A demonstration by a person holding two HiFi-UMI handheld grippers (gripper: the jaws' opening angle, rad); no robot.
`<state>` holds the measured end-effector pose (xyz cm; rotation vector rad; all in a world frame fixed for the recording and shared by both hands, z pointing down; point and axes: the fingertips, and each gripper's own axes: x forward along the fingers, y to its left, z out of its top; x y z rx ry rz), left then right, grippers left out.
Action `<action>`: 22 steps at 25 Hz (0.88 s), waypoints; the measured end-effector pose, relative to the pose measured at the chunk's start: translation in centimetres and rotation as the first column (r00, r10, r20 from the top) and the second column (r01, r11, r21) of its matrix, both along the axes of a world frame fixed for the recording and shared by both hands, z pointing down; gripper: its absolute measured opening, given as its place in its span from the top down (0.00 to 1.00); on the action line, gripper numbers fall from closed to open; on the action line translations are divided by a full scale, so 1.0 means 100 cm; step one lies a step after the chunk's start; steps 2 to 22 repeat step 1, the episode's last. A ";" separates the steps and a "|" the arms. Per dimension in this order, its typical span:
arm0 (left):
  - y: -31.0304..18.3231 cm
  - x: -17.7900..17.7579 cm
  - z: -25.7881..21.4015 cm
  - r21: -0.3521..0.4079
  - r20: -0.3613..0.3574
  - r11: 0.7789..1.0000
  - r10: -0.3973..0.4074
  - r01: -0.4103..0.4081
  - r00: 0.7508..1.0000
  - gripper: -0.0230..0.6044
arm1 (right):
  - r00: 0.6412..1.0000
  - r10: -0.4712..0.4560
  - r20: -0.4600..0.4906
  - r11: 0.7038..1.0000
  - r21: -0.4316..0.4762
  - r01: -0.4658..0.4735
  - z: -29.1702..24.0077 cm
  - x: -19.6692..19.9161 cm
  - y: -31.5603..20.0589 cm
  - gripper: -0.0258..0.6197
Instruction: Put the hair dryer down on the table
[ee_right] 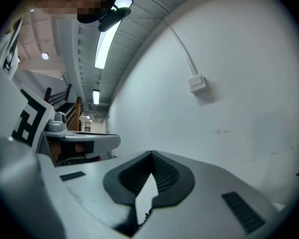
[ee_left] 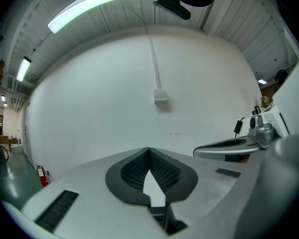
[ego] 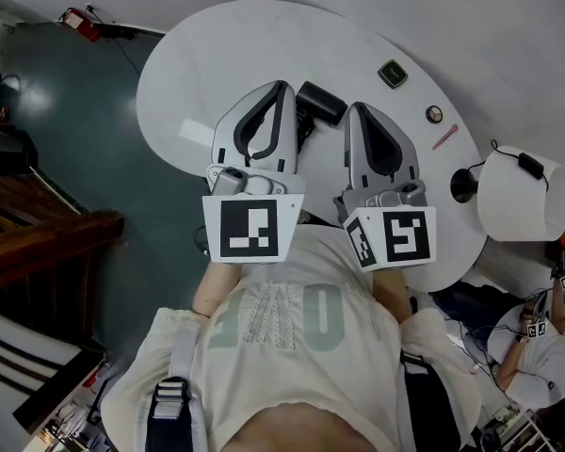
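The black hair dryer [ego: 320,102] lies on the round white table [ego: 207,55], its cord trailing back between the two grippers and partly hidden by them. My left gripper [ego: 281,88] is raised just left of the dryer, tips together, holding nothing. My right gripper [ego: 355,109] is raised just right of it, also shut and empty. Both gripper views face a bare white wall rather than the table. The left gripper [ee_left: 149,151] shows its tips touching. The right gripper [ee_right: 152,155] shows the same. The hair dryer is in neither gripper view.
On the table's far right lie a small dark square item [ego: 392,73], a small round item [ego: 434,114] and a pink stick [ego: 444,137]. A white lamp shade [ego: 523,196] stands at the right edge. Wooden stairs [ego: 38,234] are at the left, and another person [ego: 546,347] at the lower right.
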<state>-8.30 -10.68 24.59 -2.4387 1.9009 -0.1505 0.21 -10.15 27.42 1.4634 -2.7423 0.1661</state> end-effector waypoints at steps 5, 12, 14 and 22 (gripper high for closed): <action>0.000 0.000 0.000 -0.002 0.002 1.000 0.000 0.000 1.000 0.95 | 1.000 -0.001 0.000 1.000 -0.001 0.001 0.000 0.000 0.000 0.96; 0.000 0.000 0.000 -0.002 0.002 1.000 0.000 0.000 1.000 0.95 | 1.000 -0.001 0.000 1.000 -0.001 0.001 0.000 0.000 0.000 0.96; 0.000 0.000 0.000 -0.002 0.002 1.000 0.000 0.000 1.000 0.95 | 1.000 -0.001 0.000 1.000 -0.001 0.001 0.000 0.000 0.000 0.96; 0.000 0.000 0.000 -0.002 0.002 1.000 0.000 0.000 1.000 0.95 | 1.000 -0.001 0.000 1.000 -0.001 0.001 0.000 0.000 0.000 0.96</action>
